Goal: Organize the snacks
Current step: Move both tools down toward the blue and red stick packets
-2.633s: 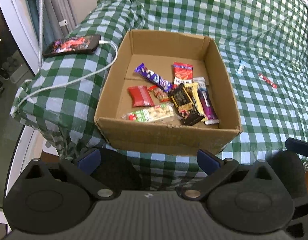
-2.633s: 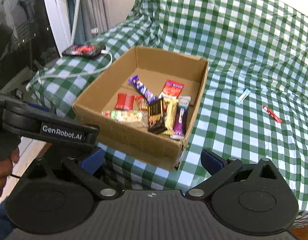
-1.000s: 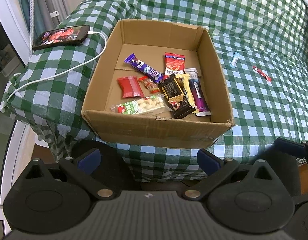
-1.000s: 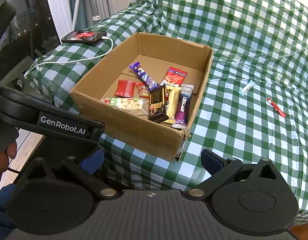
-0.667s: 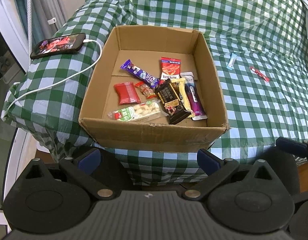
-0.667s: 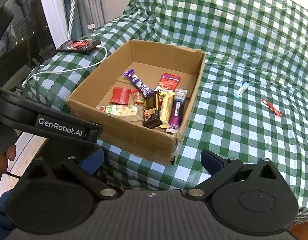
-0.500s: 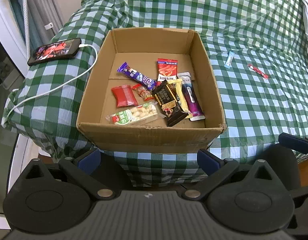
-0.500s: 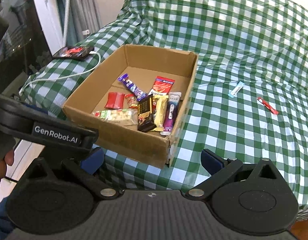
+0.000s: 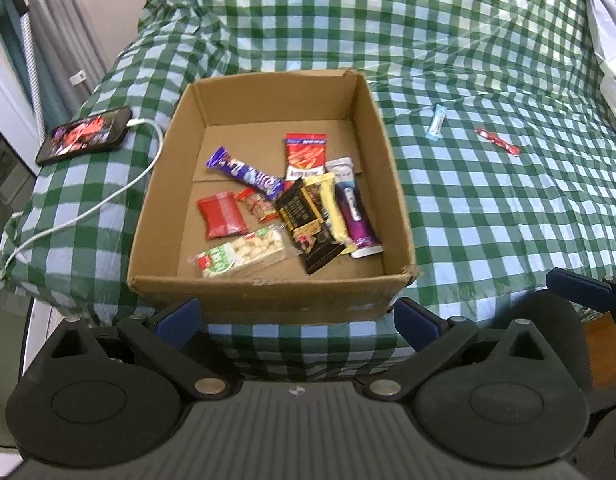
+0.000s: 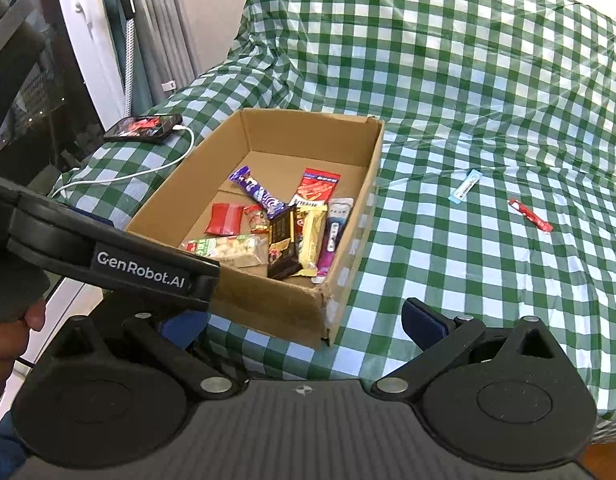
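Both grippers released, two snacks left outside the box

Ahead-right of our right gripper [image 10: 304,320], the red stick [image 10: 529,215] and blue sachet [image 10: 463,186] look light, thin and crinkly; we'd pinch each mid-length across its width. Our left gripper [image 9: 296,314] hangs spread wide before the cardboard box [image 9: 268,296].

A bed with a green checked cover [image 9: 467,208] holds a cardboard box [image 9: 395,184] straight ahead. A phone [image 9: 84,136] with its white cable [image 9: 120,192] lies left. A blue packet [image 9: 435,121] and red wrapper [image 9: 497,142] lie right.
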Tool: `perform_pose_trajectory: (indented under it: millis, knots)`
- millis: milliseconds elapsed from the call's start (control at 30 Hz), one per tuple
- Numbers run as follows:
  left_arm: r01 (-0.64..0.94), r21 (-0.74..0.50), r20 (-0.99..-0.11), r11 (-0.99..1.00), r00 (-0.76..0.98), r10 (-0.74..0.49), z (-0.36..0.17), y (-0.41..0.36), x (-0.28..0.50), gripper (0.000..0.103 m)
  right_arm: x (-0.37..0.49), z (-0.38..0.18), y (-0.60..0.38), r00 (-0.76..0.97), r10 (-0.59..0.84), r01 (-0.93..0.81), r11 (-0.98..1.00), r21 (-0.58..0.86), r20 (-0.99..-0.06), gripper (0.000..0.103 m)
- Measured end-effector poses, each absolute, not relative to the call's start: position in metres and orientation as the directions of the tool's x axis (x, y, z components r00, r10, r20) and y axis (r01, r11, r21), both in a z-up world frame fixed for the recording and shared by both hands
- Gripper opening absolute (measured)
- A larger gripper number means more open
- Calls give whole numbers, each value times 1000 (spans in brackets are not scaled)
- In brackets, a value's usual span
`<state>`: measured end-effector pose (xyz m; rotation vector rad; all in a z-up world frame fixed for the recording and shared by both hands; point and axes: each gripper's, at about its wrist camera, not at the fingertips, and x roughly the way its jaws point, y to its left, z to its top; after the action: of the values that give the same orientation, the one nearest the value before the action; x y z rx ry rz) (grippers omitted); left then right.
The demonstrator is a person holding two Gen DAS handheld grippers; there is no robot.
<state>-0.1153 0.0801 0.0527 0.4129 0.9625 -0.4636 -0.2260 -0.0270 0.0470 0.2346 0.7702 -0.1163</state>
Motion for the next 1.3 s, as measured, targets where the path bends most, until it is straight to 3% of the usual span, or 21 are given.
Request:
perform_pose_trajectory:
  millis: [800, 1000, 1300]
  knots:
    - [692, 128, -838, 710, 458, -296, 59, -89, -87, 103, -252, 15, -181, 667, -281, 493, 861, 127, -690, 102]
    - [707, 106, -864, 699, 414, -288, 25, -166, -37, 103, -223, -16, -246, 652, -346, 540, 837, 93, -675, 102]
    - [752, 132, -910, 646, 350, -220, -82, -283, 60, 103, -135, -98, -359, 634, -353, 513, 858, 33, -687, 102]
